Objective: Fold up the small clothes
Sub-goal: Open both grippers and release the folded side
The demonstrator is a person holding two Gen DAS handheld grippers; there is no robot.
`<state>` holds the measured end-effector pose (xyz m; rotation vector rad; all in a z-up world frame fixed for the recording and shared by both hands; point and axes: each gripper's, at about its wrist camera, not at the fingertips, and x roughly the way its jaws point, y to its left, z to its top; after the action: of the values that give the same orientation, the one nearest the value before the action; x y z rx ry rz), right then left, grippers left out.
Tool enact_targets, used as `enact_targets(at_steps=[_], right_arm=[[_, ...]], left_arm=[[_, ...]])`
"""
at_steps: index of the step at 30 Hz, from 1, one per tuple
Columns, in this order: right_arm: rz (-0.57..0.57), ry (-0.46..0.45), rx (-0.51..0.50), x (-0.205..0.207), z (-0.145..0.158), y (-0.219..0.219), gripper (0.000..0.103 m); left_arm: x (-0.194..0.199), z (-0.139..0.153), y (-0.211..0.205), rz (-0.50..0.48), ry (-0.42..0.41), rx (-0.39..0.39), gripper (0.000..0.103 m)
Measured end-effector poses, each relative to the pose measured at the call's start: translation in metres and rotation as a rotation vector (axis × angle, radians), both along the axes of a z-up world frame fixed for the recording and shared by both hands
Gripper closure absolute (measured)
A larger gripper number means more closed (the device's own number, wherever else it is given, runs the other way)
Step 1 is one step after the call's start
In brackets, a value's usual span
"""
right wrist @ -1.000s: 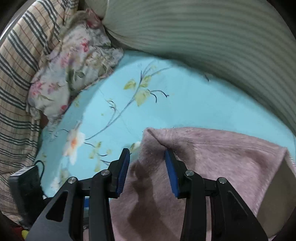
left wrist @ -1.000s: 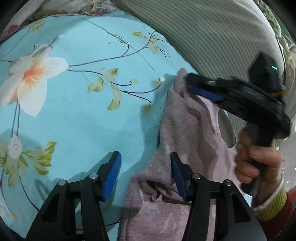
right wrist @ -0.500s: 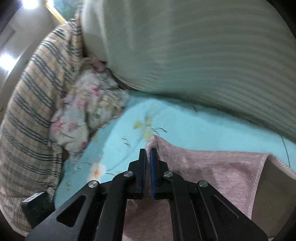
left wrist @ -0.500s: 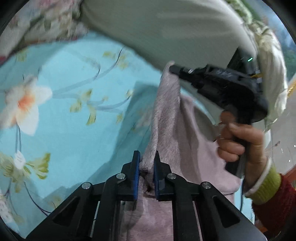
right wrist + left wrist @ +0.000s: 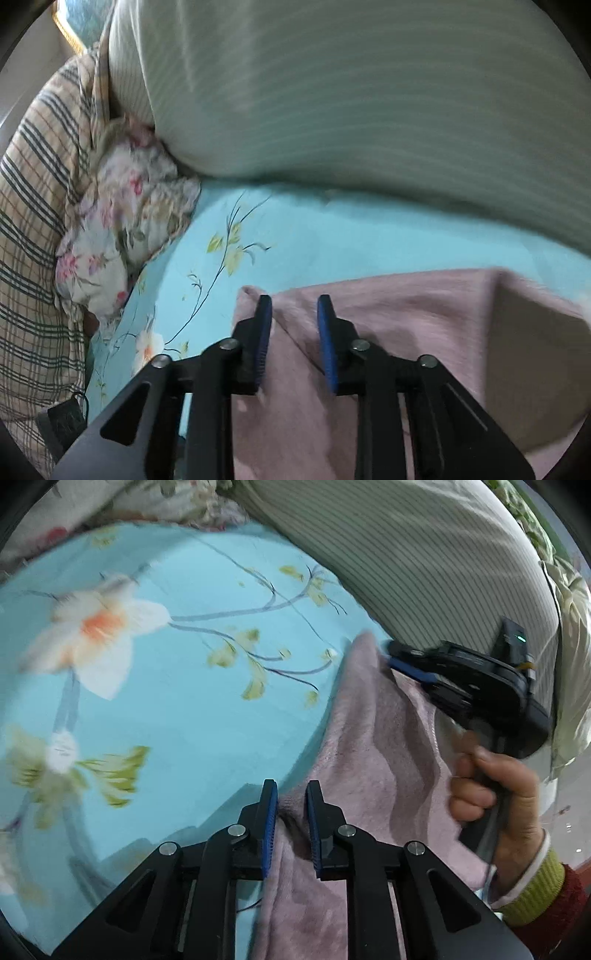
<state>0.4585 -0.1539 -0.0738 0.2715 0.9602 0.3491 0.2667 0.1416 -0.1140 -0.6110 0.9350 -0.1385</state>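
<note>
Left wrist view has the left gripper (image 5: 290, 805) with jaws parted around a bunched edge of the pink garment (image 5: 373, 760) — released, not pinching. Likewise the right gripper (image 5: 293, 314) straddles the far corner, loosened, so the cloth settles on the bed (image 5: 192, 709). Only the right view shows the floral pillow (image 5: 122, 236).

There is one pink garment (image 5: 373, 738) on one blue flowered bed sheet (image 5: 192, 709). Two grippers are seen: the left gripper (image 5: 290, 794) at 6 o'clock, the right gripper (image 5: 397, 661) at 3 o'clock. One striped pillow (image 5: 369, 96), one flowered cloth (image 5: 122, 225) and one checked blanket (image 5: 33, 229) lie around.
</note>
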Motion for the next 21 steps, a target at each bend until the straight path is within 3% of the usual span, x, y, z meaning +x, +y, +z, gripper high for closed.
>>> enact_targets(at_steps=[6, 10, 17, 21], right_arm=[[-0.072, 0.026, 0.048, -0.081, 0.019, -0.051, 0.075], [-0.147, 0.073, 0.050, -0.156, 0.018, -0.085, 0.075], [-0.261, 0.122, -0.016, -0.277, 0.022, -0.133, 0.074], [-0.337, 0.134, -0.049, -0.344, 0.026, -0.162, 0.065]], left_arm=[[-0.025, 0.019, 0.013, 0.022, 0.005, 0.029, 0.089], [-0.049, 0.028, 0.008, -0.030, 0.011, 0.046, 0.089], [-0.097, 0.031, -0.018, -0.182, 0.071, 0.088, 0.076], [-0.131, 0.027, -0.022, -0.254, 0.111, 0.111, 0.062]])
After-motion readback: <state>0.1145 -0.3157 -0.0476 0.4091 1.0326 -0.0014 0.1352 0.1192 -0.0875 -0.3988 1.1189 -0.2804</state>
